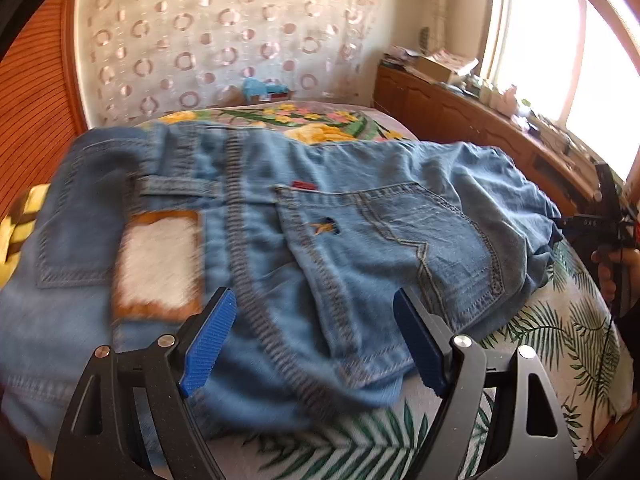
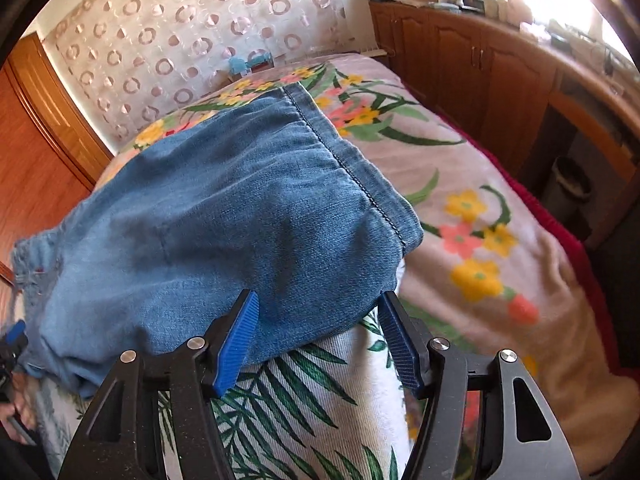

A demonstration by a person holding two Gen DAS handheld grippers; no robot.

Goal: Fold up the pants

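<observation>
Folded blue jeans lie on the floral bedspread, with the left gripper wide open above their seat and the right gripper open, empty, at their hem end.

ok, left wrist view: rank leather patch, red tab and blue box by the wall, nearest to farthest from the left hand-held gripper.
1. Leather patch, just ahead of the left hand-held gripper, left side.
2. Red tab, further up the jeans, centre.
3. Blue box, past the bed, by the wall.
</observation>
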